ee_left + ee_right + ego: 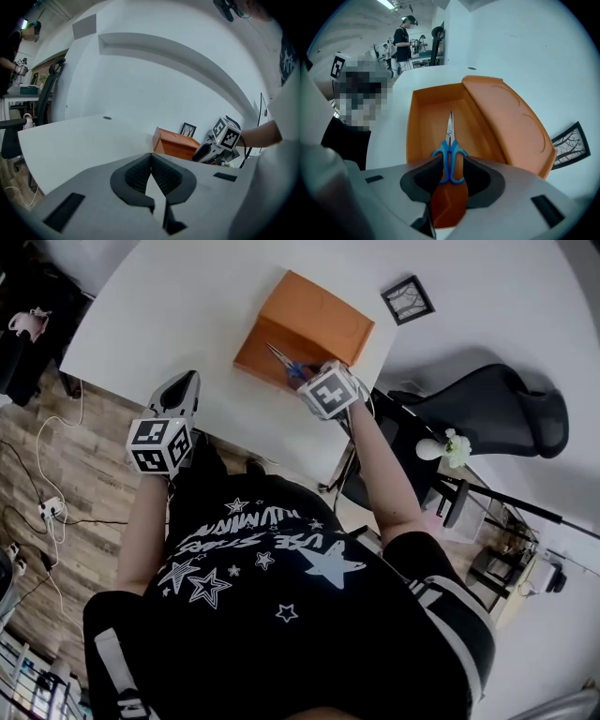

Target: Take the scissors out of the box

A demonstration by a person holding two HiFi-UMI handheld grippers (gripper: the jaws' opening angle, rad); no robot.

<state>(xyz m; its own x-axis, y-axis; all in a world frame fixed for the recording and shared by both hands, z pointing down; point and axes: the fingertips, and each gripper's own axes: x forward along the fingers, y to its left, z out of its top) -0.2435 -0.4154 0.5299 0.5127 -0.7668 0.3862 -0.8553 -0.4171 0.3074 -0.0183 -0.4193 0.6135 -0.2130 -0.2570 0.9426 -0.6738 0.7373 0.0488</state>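
Scissors (450, 138) with blue handles are clamped between the right gripper's (451, 163) pads — blades pointing out over the open orange box (423, 126) on the white table (187, 296). Left gripper (151, 158) hovers near the table's edge, jaws pressed together, empty — apart from the box.

One desk (187, 306) is being shown, with one orange box (319, 315) and one framed picture (408, 299) being carried toward its far right corner. One pair of scissors (450, 133) is being counted, and one black chair (511, 409) beyond the desk's right edge. Two grippers are being held: the left gripper (151, 158) and the right gripper (451, 164).
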